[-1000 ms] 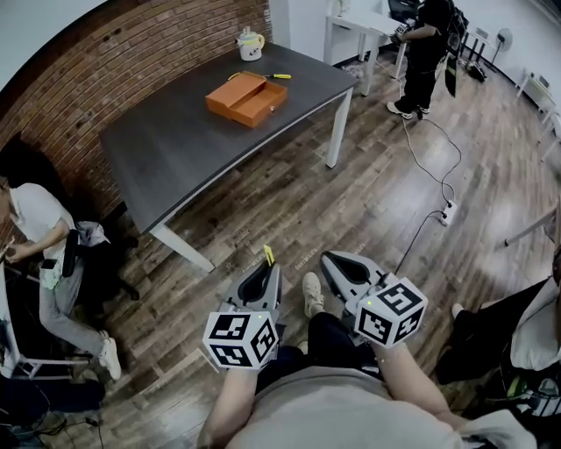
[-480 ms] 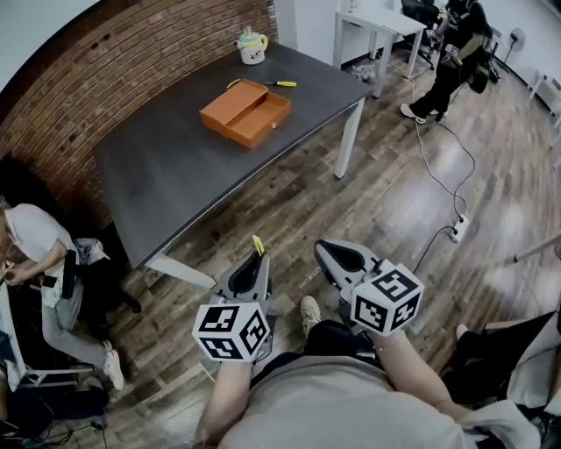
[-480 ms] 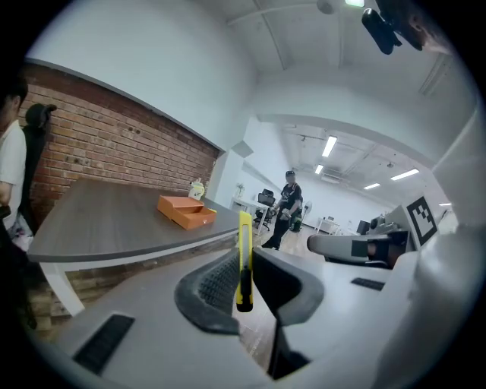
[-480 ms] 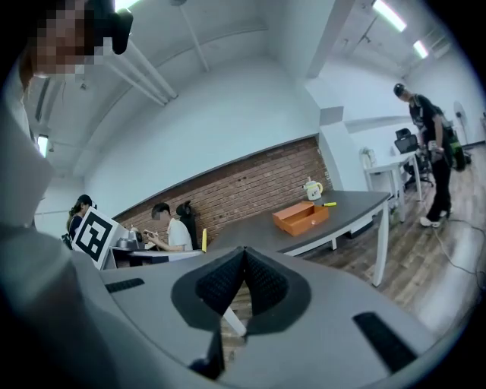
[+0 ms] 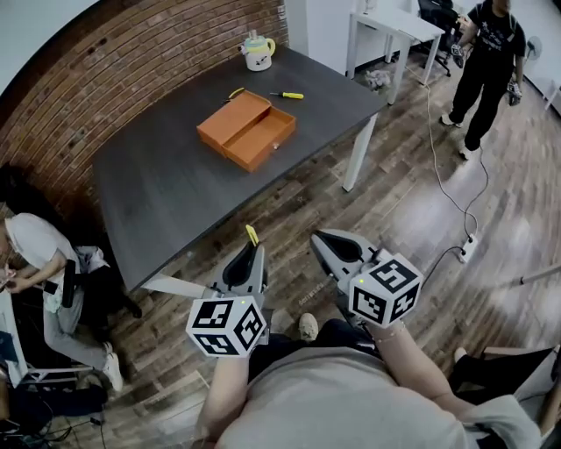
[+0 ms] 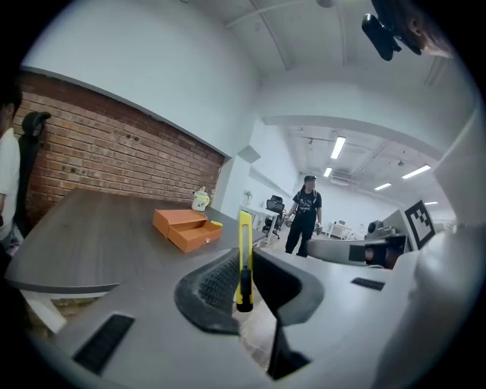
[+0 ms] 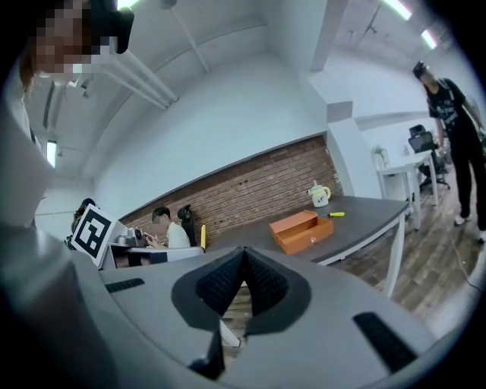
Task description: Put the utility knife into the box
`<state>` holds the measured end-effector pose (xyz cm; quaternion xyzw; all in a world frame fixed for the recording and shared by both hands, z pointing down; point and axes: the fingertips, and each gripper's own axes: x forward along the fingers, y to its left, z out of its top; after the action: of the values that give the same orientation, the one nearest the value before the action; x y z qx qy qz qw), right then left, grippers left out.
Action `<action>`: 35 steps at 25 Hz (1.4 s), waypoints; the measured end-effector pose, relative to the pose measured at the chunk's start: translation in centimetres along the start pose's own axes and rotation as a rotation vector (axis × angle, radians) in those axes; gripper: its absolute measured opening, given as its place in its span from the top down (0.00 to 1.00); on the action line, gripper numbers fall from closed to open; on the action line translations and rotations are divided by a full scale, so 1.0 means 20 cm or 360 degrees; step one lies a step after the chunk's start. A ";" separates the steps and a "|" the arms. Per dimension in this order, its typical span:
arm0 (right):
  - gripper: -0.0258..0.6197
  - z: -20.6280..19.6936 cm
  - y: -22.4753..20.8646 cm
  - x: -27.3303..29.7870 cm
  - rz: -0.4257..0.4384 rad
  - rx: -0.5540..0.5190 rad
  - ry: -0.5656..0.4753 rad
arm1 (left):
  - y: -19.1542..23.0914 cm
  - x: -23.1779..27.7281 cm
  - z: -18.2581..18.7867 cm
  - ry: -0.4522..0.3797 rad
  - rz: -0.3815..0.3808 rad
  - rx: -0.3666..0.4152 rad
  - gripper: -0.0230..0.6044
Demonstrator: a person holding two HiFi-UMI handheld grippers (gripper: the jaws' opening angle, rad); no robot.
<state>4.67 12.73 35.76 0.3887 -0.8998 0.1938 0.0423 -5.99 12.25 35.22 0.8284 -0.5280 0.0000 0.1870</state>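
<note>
My left gripper [image 5: 251, 248] [image 6: 244, 267] is shut on a yellow utility knife [image 6: 244, 254] that stands upright between its jaws, its tip poking out [image 5: 252, 235]. It hovers above the near edge of the dark table [image 5: 175, 193]. An open orange box [image 5: 244, 130] [image 6: 184, 227] [image 7: 304, 230] lies far ahead on the table. My right gripper [image 5: 326, 246] [image 7: 243, 272] is shut with nothing in it, above the wooden floor beside the table.
A yellow-handled screwdriver [image 5: 288, 95] and a pale mug [image 5: 256, 52] sit beyond the box. A person [image 5: 489, 61] stands on the floor at the far right by a white desk [image 5: 399, 24]. Another person [image 5: 39, 263] sits at the left. A cable and power strip [image 5: 467, 247] lie on the floor.
I have come closer to the table, so both grippers now sit nearer its front edge. The standing person has walked to the right. Both grippers stay shut.
</note>
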 end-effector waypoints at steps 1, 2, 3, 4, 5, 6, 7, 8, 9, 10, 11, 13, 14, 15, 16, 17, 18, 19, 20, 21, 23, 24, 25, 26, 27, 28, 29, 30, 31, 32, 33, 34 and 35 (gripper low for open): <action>0.95 0.01 -0.02 0.02 0.0009 0.0005 0.0001 | 0.01 0.02 0.00 0.0006 0.0010 -0.0001 0.86; 0.95 0.01 -0.03 0.03 0.0016 0.0012 0.0004 | 0.02 0.03 0.00 0.0013 0.0020 -0.0001 0.86; 0.95 0.01 -0.05 0.04 0.0022 0.0020 0.0006 | 0.02 0.05 0.00 0.0019 0.0028 0.0000 0.86; 0.95 0.01 -0.06 0.05 0.0027 0.0028 0.0007 | 0.02 0.06 0.00 0.0023 0.0037 0.0001 0.86; 0.95 0.01 -0.07 0.05 0.0030 0.0037 0.0007 | 0.03 0.07 -0.01 0.0024 0.0045 0.0002 0.86; 0.95 0.00 -0.09 0.04 0.0032 0.0047 0.0007 | 0.03 0.08 -0.01 0.0024 0.0053 0.0001 0.86; 0.95 -0.01 -0.10 0.04 0.0034 0.0057 0.0007 | 0.03 0.09 -0.01 0.0024 0.0062 0.0000 0.86; 0.95 -0.01 -0.11 0.05 0.0035 0.0068 0.0008 | 0.03 0.10 -0.01 0.0024 0.0069 -0.0001 0.86; 0.95 -0.01 -0.13 0.06 0.0037 0.0078 0.0009 | 0.04 0.11 0.00 0.0025 0.0073 -0.0001 0.86; 0.95 0.00 -0.14 0.06 0.0040 0.0085 0.0009 | 0.04 0.12 0.00 0.0028 0.0076 -0.0001 0.86; 0.95 0.00 -0.14 0.08 0.0042 0.0087 0.0009 | 0.05 0.13 0.01 0.0031 0.0077 0.0001 0.86; 0.95 0.01 -0.16 0.10 0.0041 0.0087 0.0008 | 0.07 0.17 0.02 0.0034 0.0075 0.0006 0.86; 0.95 0.02 -0.18 0.11 0.0038 0.0091 0.0009 | 0.07 0.19 0.03 0.0034 0.0072 0.0006 0.86; 0.95 0.02 -0.19 0.12 0.0034 0.0096 0.0011 | 0.07 0.21 0.03 0.0033 0.0068 0.0007 0.86; 0.95 0.02 -0.21 0.14 0.0029 0.0101 0.0012 | 0.08 0.23 0.04 0.0032 0.0064 0.0009 0.86; 0.95 0.03 -0.23 0.16 0.0023 0.0105 0.0012 | 0.09 0.25 0.05 0.0033 0.0060 0.0011 0.86; 0.95 0.04 -0.24 0.18 0.0018 0.0108 0.0011 | 0.10 0.27 0.06 0.0037 0.0057 0.0011 0.86; 0.95 0.05 -0.26 0.20 0.0012 0.0111 0.0012 | 0.12 0.30 0.06 0.0044 0.0053 0.0008 0.86; 0.95 0.06 -0.28 0.21 0.0003 0.0115 0.0016 | 0.14 0.33 0.06 0.0052 0.0049 0.0000 0.86; 0.95 0.06 -0.30 0.23 -0.0009 0.0120 0.0022 | 0.16 0.37 0.06 0.0060 0.0044 -0.0008 0.86; 0.95 0.06 -0.36 0.26 -0.0039 0.0126 0.0033 | 0.18 0.44 0.07 0.0067 0.0026 -0.0019 0.86; 0.95 0.07 -0.39 0.28 -0.0052 0.0127 0.0034 | 0.19 0.48 0.07 0.0068 0.0012 -0.0020 0.86; 0.95 0.07 -0.41 0.30 -0.0063 0.0129 0.0033 | 0.20 0.52 0.08 0.0070 -0.0002 -0.0019 0.86; 0.95 0.08 -0.44 0.33 -0.0072 0.0131 0.0032 | 0.22 0.56 0.09 0.0075 -0.0016 -0.0017 0.86; 0.95 0.09 -0.45 0.37 -0.0078 0.0134 0.0031 | 0.24 0.60 0.10 0.0082 -0.0030 -0.0016 0.86; 0.95 0.10 -0.47 0.41 -0.0083 0.0138 0.0031 | 0.26 0.64 0.10 0.0092 -0.0044 -0.0014 0.86; 0.95 0.11 -0.49 0.45 -0.0088 0.0141 0.0030 | 0.28 0.68 0.11 0.0102 -0.0058 -0.0013 0.86; 0.95 0.12 -0.51 0.48 -0.0091 0.0144 0.0028 | 0.29 0.72 0.12 0.0110 -0.0072 -0.0012 0.86; 0.95 0.14 -0.53 0.52 -0.0096 0.0145 0.0026 | 0.31 0.76 0.14 0.0114 -0.0084 -0.0012 0.86; 0.95 0.16 -0.56 0.56 -0.0104 0.0143 0.0030 | 0.34 0.80 0.16 0.0116 -0.0094 -0.0012 0.86; 0.95 0.19 -0.58 0.60 -0.0113 0.0138 0.0036 | 0.36 0.84 0.19 0.0117 -0.0102 -0.0012 0.86; 0.95 0.22 -0.59 0.65 -0.0121 0.0132 0.0043 | 0.39 0.88 0.22 0.0118 -0.0109 -0.0011 0.86; 0.95 0.24 -0.61 0.69 -0.0129 0.0127 0.0048 | 0.43 0.92 0.24 0.0119 -0.0115 -0.0009 0.86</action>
<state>4.20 -6.12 38.34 0.4232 -0.8741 0.2335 0.0481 -6.28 -8.45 37.01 0.8459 -0.4903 0.0227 0.2088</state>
